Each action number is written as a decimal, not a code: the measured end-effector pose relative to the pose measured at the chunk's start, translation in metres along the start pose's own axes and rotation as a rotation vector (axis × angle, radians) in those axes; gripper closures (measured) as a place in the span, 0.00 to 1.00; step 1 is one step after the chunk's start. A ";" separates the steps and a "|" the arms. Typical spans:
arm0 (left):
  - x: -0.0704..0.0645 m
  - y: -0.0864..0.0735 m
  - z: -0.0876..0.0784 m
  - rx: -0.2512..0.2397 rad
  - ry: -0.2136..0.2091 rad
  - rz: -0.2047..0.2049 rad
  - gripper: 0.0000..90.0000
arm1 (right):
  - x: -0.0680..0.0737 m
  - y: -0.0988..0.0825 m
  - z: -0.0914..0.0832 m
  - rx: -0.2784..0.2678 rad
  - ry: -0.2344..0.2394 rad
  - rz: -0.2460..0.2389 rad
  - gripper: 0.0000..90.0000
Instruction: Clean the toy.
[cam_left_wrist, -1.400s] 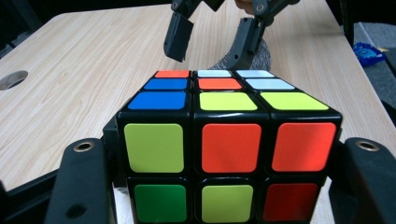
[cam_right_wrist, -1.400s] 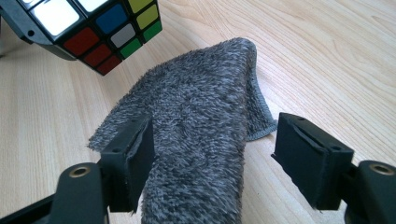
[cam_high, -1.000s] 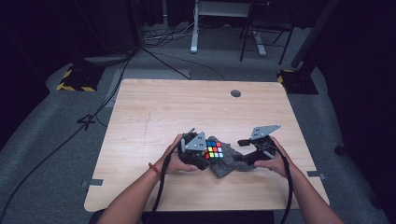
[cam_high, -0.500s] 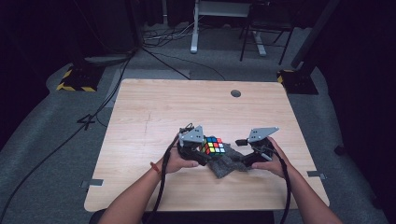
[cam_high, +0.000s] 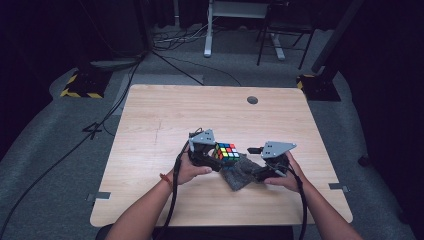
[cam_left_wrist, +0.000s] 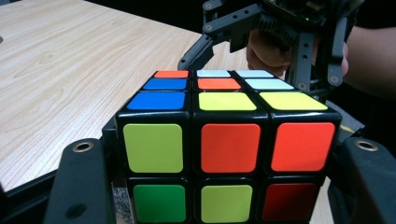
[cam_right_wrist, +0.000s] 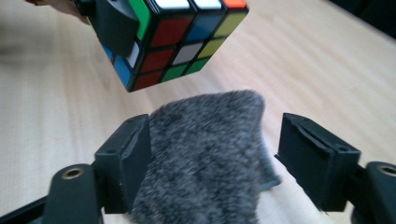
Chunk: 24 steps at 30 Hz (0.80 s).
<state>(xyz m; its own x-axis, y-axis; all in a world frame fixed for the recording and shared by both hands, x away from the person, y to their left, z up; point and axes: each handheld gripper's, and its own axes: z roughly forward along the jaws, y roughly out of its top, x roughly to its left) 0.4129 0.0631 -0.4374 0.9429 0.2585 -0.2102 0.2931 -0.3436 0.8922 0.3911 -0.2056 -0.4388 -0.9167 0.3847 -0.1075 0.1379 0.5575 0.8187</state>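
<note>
A scrambled Rubik's cube is held just above the table, with my left gripper shut on its two sides. Under and to the right of it, a fuzzy grey cloth lies on the wooden table. My right gripper straddles the cloth's near end. Its jaws have just been opening: the left pad rests against the cloth and the right pad stands clear of it. The right gripper also shows behind the cube.
A round cable hole sits near the table's far edge. Both forearms come in over the near edge. Beyond the table are floor cables, a desk leg and a yellow-black striped base.
The left gripper has carried the cube slightly up and away from the near edge. The right gripper has stayed at the cloth.
</note>
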 end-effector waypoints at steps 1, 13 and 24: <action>0.000 0.000 0.000 0.000 0.000 0.001 0.37 | 0.001 0.001 -0.001 -0.011 -0.016 -0.010 0.28; 0.001 0.003 0.000 -0.033 -0.005 -0.043 0.37 | 0.020 0.008 0.005 -0.078 -0.103 -0.121 0.25; 0.002 0.003 0.000 -0.041 -0.013 -0.073 0.37 | 0.031 0.011 0.010 -0.094 -0.171 -0.211 0.24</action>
<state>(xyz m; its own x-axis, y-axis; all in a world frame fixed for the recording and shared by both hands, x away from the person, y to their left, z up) 0.4159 0.0622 -0.4352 0.9212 0.2701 -0.2802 0.3548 -0.2869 0.8898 0.3684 -0.1803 -0.4389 -0.8438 0.3902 -0.3685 -0.0921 0.5711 0.8157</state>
